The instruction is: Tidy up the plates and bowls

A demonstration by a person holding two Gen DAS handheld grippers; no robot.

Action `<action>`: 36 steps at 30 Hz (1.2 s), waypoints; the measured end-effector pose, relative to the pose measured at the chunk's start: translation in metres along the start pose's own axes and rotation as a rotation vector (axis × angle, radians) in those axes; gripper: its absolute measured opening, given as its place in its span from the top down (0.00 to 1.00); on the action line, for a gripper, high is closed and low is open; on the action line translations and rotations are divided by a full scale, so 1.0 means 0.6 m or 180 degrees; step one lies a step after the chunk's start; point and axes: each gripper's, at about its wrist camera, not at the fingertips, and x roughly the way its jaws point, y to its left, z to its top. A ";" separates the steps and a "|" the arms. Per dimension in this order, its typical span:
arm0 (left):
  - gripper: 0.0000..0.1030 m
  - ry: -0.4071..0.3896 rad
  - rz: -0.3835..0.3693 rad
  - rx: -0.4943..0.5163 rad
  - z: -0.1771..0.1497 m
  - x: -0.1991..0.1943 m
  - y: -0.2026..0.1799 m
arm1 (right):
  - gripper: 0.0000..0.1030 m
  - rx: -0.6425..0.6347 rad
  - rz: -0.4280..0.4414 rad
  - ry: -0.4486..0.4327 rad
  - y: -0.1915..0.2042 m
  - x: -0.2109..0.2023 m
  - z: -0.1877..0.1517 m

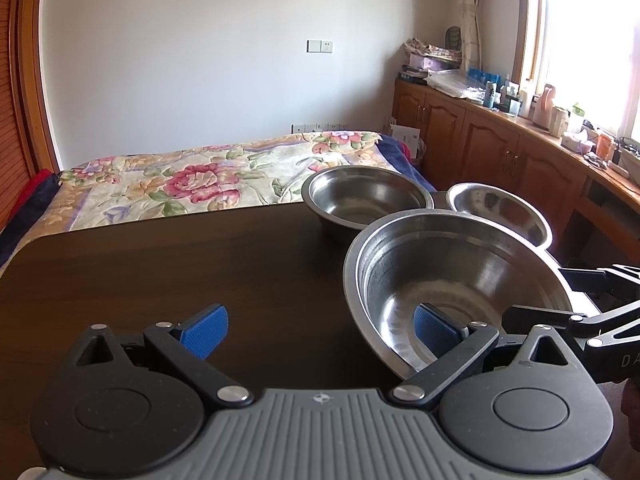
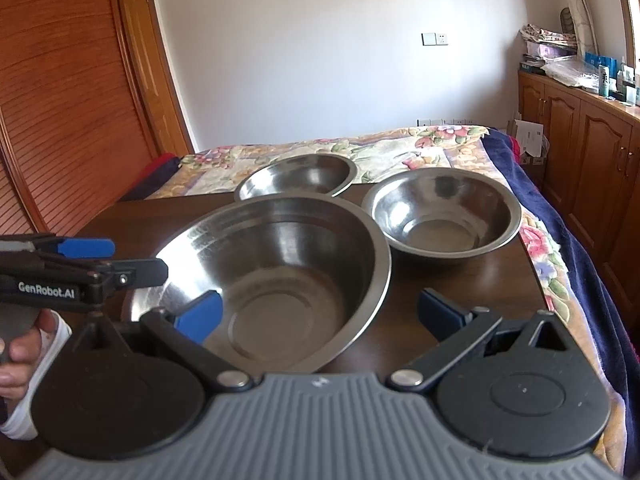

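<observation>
large steel bowl (image 2: 276, 276) | near edge of dark surface (image 1: 160, 280), two smaller steel bowls behind | rigid, light, slick: pinch thin rim | right tool (image 2: 320, 316) apart, straddling rim | left tool (image 1: 320, 332) apart, one finger inside, unclamped

White wall (image 1: 200, 60), floral bed (image 1: 200, 176), wood cabinets (image 1: 480, 132), bright window (image 1: 588, 20).
</observation>
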 end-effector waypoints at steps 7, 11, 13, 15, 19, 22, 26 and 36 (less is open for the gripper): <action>0.02 0.0025 -0.0011 0.0039 -0.002 0.006 -0.005 | 0.00 -0.0001 0.0015 0.0011 -0.002 0.003 0.001; 0.09 0.0034 -0.0027 0.0065 -0.003 0.006 -0.010 | 0.00 0.0013 0.0026 0.0023 -0.005 0.003 0.001; 0.18 0.0051 -0.0044 0.0075 -0.004 0.007 -0.011 | 0.00 0.0010 0.0023 0.0026 -0.005 0.004 0.002; 0.31 0.0068 -0.0055 0.0093 -0.005 0.008 -0.012 | 0.01 0.0010 0.0017 0.0025 -0.007 0.006 0.003; 0.72 0.0068 -0.0132 0.0113 -0.006 0.004 -0.014 | 0.23 0.0018 0.0004 0.0061 -0.009 0.010 0.005; 0.81 0.0093 -0.0097 0.0156 -0.004 0.003 -0.019 | 0.42 0.0015 0.0008 0.0091 -0.009 0.012 0.004; 0.82 0.0119 -0.0108 0.0147 -0.006 -0.001 -0.018 | 0.64 0.0037 0.0024 0.0136 -0.011 0.014 0.002; 0.82 0.0073 -0.0182 0.0086 -0.010 -0.038 -0.017 | 0.80 0.0167 0.0100 0.0162 -0.012 0.003 -0.004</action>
